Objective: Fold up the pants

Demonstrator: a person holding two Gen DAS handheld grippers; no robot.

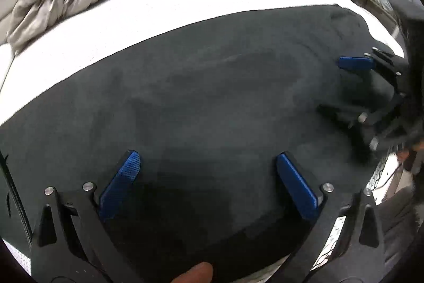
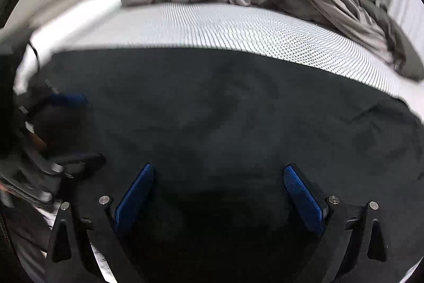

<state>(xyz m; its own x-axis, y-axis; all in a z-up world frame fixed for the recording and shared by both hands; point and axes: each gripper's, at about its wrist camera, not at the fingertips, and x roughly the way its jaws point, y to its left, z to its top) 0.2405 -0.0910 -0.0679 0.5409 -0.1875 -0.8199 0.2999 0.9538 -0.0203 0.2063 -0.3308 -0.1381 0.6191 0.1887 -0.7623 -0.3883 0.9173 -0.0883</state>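
Right now your left gripper [image 1: 208, 163] and right gripper [image 2: 218, 177] both hover with jaws spread wide, gripping nothing, while the dark pants [image 1: 212, 97] lie flat on the white mattress [image 2: 212, 25] beneath and ahead of both. Lower each onto the near edge and pinch only the top layers, keeping both at even height

Dark charcoal, soft-knit fabric pants [image 1: 212, 97], matte surface. They lie spread flat across a white textured mattress, filling most of both wrist views [image 2: 225, 110]. Far edge runs as a straight line against the white bedding. Surface mostly smooth, with shallow ripples and faint creases toward the right end in the left wrist view. Near edge reaches the mattress border. Waistband and leg ends cannot be told apart.
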